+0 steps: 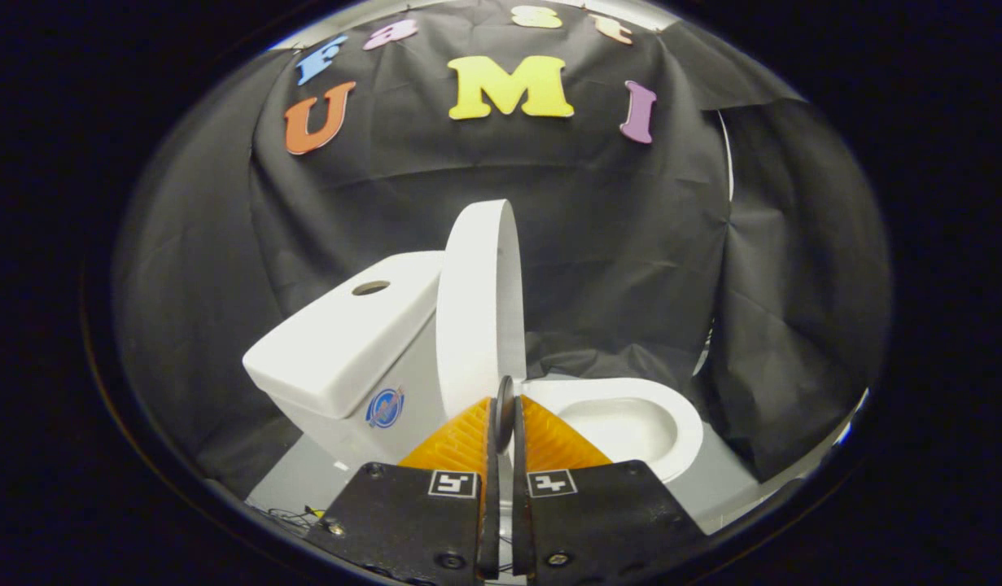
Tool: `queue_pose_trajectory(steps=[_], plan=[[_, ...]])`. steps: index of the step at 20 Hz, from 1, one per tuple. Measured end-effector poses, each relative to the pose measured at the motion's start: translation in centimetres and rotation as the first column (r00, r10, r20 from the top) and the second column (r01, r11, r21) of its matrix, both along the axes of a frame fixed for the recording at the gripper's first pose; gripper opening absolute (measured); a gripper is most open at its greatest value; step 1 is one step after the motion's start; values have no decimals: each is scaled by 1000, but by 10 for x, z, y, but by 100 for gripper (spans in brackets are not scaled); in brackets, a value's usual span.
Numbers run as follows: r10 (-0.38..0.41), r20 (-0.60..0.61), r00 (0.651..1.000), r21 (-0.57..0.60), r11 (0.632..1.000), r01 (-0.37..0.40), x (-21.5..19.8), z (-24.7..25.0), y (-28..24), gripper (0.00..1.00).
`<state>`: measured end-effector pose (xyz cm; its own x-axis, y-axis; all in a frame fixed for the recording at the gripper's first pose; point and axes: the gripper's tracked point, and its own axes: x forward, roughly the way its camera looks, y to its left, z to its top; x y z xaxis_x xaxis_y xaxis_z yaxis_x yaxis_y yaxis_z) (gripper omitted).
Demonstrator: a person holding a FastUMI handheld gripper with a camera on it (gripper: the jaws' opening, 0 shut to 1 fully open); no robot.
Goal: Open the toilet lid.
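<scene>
The gripper (505, 415) is clenched: its two orange ribbed fingers (468, 439) lie side by side with only a thin dark slit between them, and their black tips meet at a point. Nothing can be seen held between them. Each finger sits on a black plate that carries a small square marker (452, 484), one on either side of the slit. The tips end at the lower edge of the lid (478, 313), so close that they seem to touch it, though whether they really do cannot be told. The lid is white and oval and stands raised nearly upright, seen almost edge-on, its top rising above the tank (346, 346). The tank is just beside the lid, to the left of the fingers; it is a white box with a round hole (371, 287) in its top and a round blue badge (385, 407) on the body below it. To the right of the fingers and just beyond them lies the open bowl (631, 419), its white rim uncovered and the pale hollow showing inside. The toilet stands on a grey floor (305, 480), where some thin dark wires (293, 514) lie near the left plate. Black cloth (614, 244) hangs in folds behind and around the toilet.
</scene>
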<state>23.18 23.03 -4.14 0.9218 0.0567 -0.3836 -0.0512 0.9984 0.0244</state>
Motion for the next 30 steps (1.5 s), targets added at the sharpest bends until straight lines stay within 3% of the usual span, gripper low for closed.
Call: queue_pose_trajectory(steps=[10,14,16,18,20,24,27,30], plan=[[85,-40,996,-225,970,-92,-1,-1,28,9],[133,-44,990,-204,969,-140,-2,2,25,11],[196,-17,980,-150,969,-197,-12,15,31,19],[247,57,967,-150,960,-237,-27,44,28,46],[235,156,959,-138,967,-214,-45,79,5,70],[204,308,929,-38,979,-202,-83,127,-43,99],[140,403,905,-13,989,-147,-108,148,-96,100],[76,425,902,-12,997,-79,-126,133,-146,100]])
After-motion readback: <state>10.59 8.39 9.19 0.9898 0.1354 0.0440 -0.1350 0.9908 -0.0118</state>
